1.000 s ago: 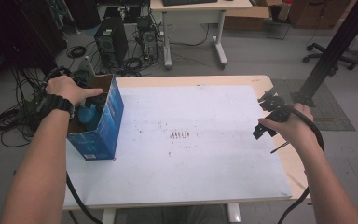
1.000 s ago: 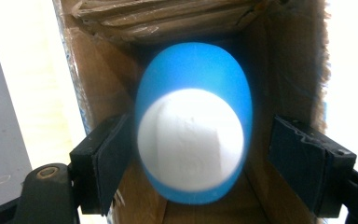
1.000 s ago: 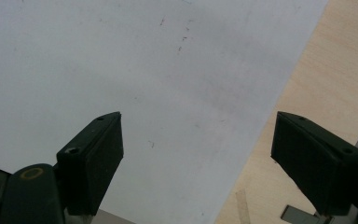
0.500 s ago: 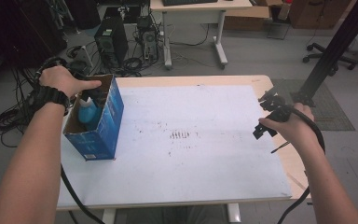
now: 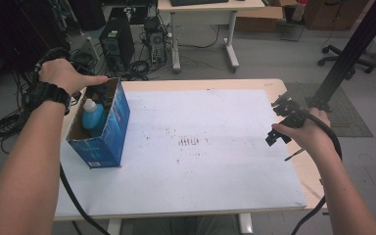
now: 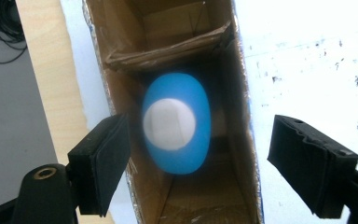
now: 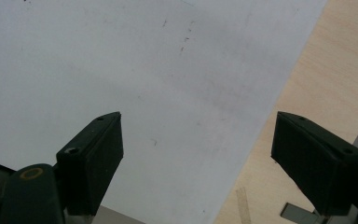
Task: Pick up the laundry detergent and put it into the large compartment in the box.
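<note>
Box walls (image 6: 242, 93) close around bottle (image 6: 177, 123)

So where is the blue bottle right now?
The blue bottle stands inside the open blue box at the left side of the table in the high view, just below the left gripper, whose open jaws are apart from it.

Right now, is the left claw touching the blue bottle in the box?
Apart. In the left gripper view, the left claw hangs open above the blue bottle, its pads clear of it on both sides.
</note>
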A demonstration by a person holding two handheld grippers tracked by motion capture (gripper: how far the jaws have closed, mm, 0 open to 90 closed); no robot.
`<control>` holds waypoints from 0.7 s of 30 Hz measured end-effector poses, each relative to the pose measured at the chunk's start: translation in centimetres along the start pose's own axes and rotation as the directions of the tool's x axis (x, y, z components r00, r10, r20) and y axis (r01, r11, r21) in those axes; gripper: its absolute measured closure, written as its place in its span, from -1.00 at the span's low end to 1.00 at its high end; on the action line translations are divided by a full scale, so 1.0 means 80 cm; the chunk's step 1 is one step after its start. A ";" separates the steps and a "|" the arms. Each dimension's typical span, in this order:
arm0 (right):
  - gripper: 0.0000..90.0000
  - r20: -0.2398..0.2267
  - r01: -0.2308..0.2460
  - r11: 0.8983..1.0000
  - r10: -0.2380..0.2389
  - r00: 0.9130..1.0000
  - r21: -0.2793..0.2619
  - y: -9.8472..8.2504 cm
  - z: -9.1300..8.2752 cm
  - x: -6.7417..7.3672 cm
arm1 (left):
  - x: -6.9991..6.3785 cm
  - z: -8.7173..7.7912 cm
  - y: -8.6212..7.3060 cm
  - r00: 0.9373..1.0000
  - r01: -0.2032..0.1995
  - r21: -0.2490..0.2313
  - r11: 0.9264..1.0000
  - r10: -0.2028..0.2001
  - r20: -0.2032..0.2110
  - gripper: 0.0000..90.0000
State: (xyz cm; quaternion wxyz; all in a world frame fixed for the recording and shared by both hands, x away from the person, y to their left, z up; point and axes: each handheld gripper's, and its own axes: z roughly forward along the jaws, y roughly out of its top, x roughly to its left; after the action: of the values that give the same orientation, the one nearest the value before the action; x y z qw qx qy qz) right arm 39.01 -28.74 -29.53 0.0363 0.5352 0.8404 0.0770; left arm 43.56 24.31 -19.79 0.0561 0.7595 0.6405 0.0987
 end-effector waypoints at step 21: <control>-0.63 0.004 0.001 1.000 -0.001 1.000 0.001 -0.004 -0.003 -0.001 | -0.045 -0.019 0.013 0.996 -0.086 -0.013 0.996 0.086 0.004 -0.53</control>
State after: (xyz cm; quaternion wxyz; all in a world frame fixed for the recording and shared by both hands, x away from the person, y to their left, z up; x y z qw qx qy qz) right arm 38.71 -28.95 -29.38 0.0376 0.5348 0.8407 0.0757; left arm 43.65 20.51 -18.40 0.0582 0.7862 0.6065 0.1032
